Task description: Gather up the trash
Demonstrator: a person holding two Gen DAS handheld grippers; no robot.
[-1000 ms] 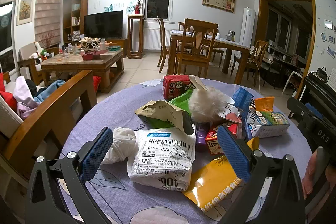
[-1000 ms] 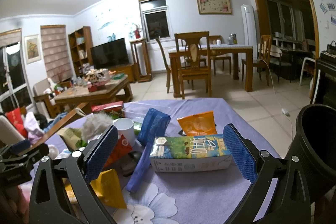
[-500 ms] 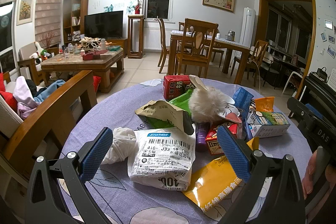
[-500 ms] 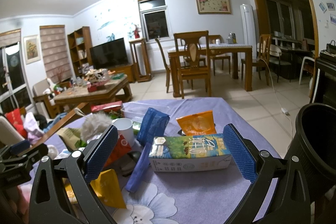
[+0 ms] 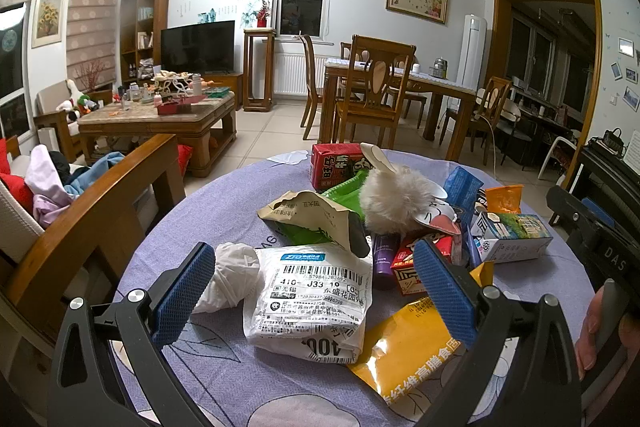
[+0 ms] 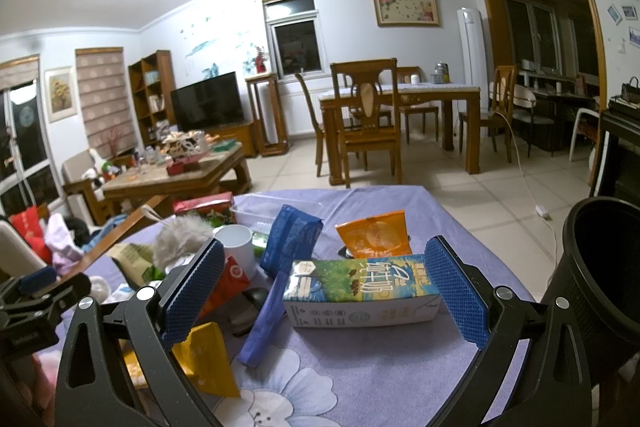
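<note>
On the round table with the lilac flowered cloth point(image 6: 360, 379), the rubbish lies in 1 loose heap, and both tools hover over it with nothing between their pads. The right gripper point(image 6: 326, 291) is spread wide, its 2 blue pads framing a milk carton point(image 6: 362, 293) that lies on its side just ahead; neither pad touches it as far as I can see. The black bin point(image 6: 600, 267) stands just beside the table on that side, mouth open.

The carton looks like the obvious first pick. I'd judge it light and probably empty, stiff along its edges but ready to buckle on its broad faces, so the pads should close on the 2 short ends or across the narrow sides, not squeeze the flat panel hard. Its printed skin looks smooth, so a firm, square pinch matters.

The left gripper point(image 5: 314, 291) is also spread, over a white courier bag point(image 5: 310, 301) with a shipping label, a crumpled white wad point(image 5: 232, 277) touching it at the left and a yellow foil pouch point(image 5: 404, 351) half under it at the right. Those are soft and limp; I'd expect them to sag and slip, so a bunched fold near the middle is the better hold.
</note>
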